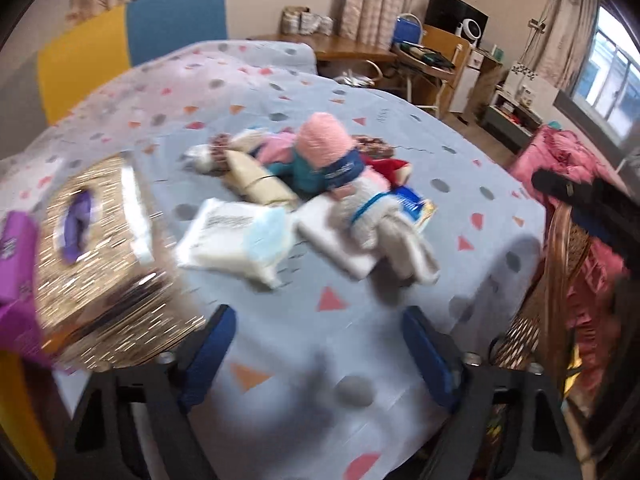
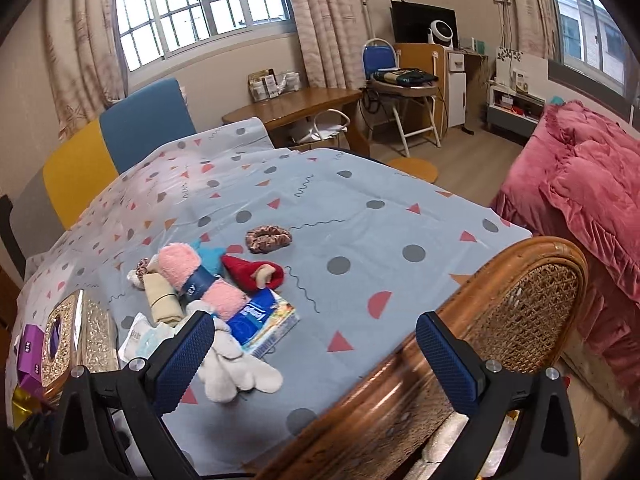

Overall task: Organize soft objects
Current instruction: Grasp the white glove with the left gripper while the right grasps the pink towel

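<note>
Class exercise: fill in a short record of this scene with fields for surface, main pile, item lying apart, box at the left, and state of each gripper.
surface: table under a patterned cloth
main pile: pink fluffy roll, red cloth, blue tissue pack, white gloves
item lying apart: brown scrunchie, beyond the pile
box at the left: gold glittery tissue box
left gripper: open, empty
right gripper: open, empty

The whole left wrist view is smeared by motion blur, so the print on the white packet point(image 1: 230, 236) can't be read. The purple pack point(image 1: 16, 256) is cut off by the frame edge. The blue tissue pack point(image 2: 262, 322) is half buried under the pink towel roll point(image 2: 200, 280).
</note>
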Tool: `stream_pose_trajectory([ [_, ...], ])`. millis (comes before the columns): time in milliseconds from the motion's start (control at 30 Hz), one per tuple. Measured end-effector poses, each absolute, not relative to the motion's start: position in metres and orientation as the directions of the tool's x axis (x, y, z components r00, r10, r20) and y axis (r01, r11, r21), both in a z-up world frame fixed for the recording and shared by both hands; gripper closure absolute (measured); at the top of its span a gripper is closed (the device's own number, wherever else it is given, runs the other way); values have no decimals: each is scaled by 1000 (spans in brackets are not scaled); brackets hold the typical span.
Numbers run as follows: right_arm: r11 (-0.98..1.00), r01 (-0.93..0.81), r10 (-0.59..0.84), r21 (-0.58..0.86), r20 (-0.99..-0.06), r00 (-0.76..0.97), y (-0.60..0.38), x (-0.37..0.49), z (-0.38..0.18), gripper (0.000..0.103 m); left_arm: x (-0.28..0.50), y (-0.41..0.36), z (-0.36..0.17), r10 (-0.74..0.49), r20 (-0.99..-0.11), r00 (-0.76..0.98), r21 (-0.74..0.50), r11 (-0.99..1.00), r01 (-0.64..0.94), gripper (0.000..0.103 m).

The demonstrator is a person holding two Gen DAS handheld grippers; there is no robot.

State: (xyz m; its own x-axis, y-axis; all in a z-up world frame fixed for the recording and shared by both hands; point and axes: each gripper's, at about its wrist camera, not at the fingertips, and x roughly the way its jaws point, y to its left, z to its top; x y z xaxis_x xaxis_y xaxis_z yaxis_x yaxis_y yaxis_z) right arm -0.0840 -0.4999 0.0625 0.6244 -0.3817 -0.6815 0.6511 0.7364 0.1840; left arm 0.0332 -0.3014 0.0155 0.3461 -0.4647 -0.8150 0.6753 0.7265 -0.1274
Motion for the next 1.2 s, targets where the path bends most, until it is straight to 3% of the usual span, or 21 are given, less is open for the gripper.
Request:
stream_pose_trajectory([
  [33, 737, 651, -380, 184, -684, 623, -501, -85, 61, 0, 38, -313, 14, -474, -819, 322, -151, 720, 677, 32],
  [467, 723, 663, -370, 194, -702, 608, -527, -86, 52, 0, 87, -402, -25, -441, -865, 239, -194, 734, 651, 34],
  [500, 721, 664, -369, 196, -703, 608, -529, -85, 51, 0, 89, -406, -30, -450, -866, 218, -209, 722, 660, 50],
  [533, 721, 664, -365, 199, -705, 608, -531, -83, 51, 0, 90, -408, -34, -456, -868, 199, -223, 715, 663, 57],
  [633, 727, 656, -356, 203, -706, 613, -535, -77, 52, 0, 86, -396, -33, -495, -844, 208, -243, 699, 673, 66],
  [933, 787, 537, -178, 302, -723, 668, -534, -17, 51, 9, 68, -333, -27, -508, -821, 260, -225, 706, 672, 68],
  [1200, 915, 335, 1, 224, -833, 553, -488, 89, 17, 15, 53, -308, -4, -503, -786, 360, -143, 714, 685, 68],
])
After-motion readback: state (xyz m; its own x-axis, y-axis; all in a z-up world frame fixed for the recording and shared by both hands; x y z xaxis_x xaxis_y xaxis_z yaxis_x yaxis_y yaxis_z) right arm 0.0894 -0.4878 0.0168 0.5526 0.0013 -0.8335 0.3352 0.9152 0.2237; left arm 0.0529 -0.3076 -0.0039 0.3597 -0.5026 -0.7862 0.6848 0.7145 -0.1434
